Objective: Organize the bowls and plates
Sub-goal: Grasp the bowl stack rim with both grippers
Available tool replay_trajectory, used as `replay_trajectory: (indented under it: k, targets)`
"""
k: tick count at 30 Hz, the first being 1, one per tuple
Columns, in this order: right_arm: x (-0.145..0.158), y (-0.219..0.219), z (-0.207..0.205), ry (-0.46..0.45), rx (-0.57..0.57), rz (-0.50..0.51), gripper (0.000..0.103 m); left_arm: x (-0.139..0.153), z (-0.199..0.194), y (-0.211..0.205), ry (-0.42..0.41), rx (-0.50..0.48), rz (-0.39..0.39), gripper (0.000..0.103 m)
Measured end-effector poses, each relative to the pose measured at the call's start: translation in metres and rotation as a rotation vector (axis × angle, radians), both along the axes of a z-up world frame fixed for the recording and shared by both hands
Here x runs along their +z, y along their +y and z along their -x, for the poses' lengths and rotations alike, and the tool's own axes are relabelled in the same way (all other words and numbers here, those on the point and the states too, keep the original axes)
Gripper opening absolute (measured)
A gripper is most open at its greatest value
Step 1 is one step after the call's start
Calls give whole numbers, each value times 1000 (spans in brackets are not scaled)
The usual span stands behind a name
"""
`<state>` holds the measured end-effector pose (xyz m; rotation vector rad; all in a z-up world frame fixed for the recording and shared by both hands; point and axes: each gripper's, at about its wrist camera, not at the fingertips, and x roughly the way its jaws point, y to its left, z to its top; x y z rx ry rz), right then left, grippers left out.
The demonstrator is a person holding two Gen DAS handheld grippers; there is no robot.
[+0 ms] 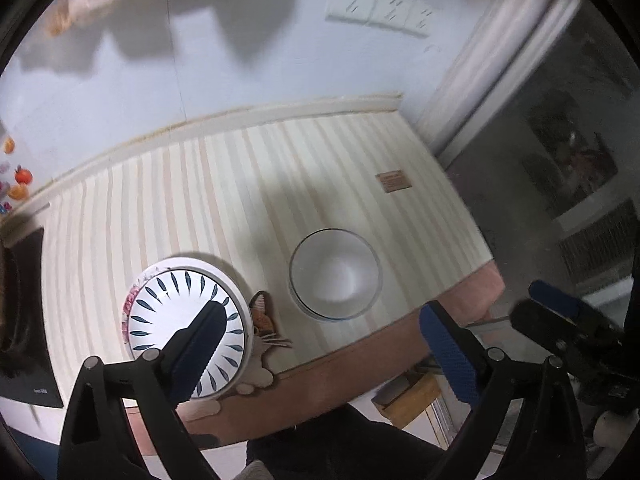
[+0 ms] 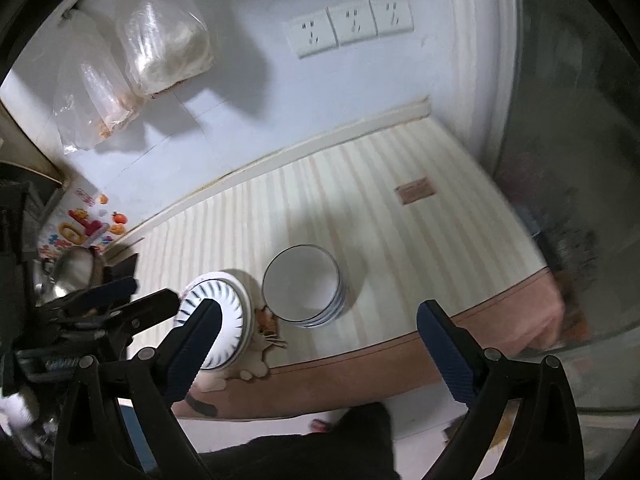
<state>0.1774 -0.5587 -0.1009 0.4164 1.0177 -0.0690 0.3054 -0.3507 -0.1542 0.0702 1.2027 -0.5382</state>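
We look down from both wrist cameras onto a counter covered by a cream-and-peach striped mat [image 1: 280, 184], set against a pale wall with three sockets [image 2: 352, 26].

On the mat stand the task's things. Near its front edge sits a stack of plates [image 1: 188, 328], the top one white with dark blue leaf marks around its rim, resting partly on a cat-shaped coaster [image 1: 266, 332]. Just beside it, apart from it, stands a stack of white bowls [image 2: 302, 286] with blue bands on their sides.

Our left gripper [image 1: 324, 344] hangs above the mat's front edge with its blue-padded jaws spread wide and nothing between them. Our right gripper [image 2: 320, 344] is likewise wide apart and empty.

We judge that both piles look finished and the stacking step is at or near its end. If anything remains, the next move calls for finding another dish; none shows here.
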Motion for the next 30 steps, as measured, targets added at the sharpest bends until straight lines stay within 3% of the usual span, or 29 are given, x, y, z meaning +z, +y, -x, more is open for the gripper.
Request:
replay_trajectory:
  k: [4, 11, 18, 21, 23, 27, 29, 30]
  targets:
    - [-53, -23, -23, 35, 25, -182, 100, -44, -33, -10, 85, 25, -29, 99]
    - [-174, -50, -70, 161, 44, -426, 100, -129, -87, -29, 288, 60, -46, 99]
    - [-251, -49, -106, 200, 90, -534, 98, -188, -113, -45, 463, 35, 17, 92]
    - [-277, -46, -120, 232, 102, -608, 87, -206, -114, -52, 530, 6, 22, 74]
    - [-291, -42, -129, 261, 112, -624, 76, -216, -110, -55, 564, -17, 17, 56]
    - [-312, -34, -139, 311, 130, -630, 68, -216, -107, -55, 550, -20, 21, 55]
    - [-319, -33, -143, 332, 124, -625, 54, -215, -106, -53, 546, -9, 25, 55]
    - [-322, -34, -145, 344, 115, -620, 53, -215, -107, -50, 544, 0, 30, 55]
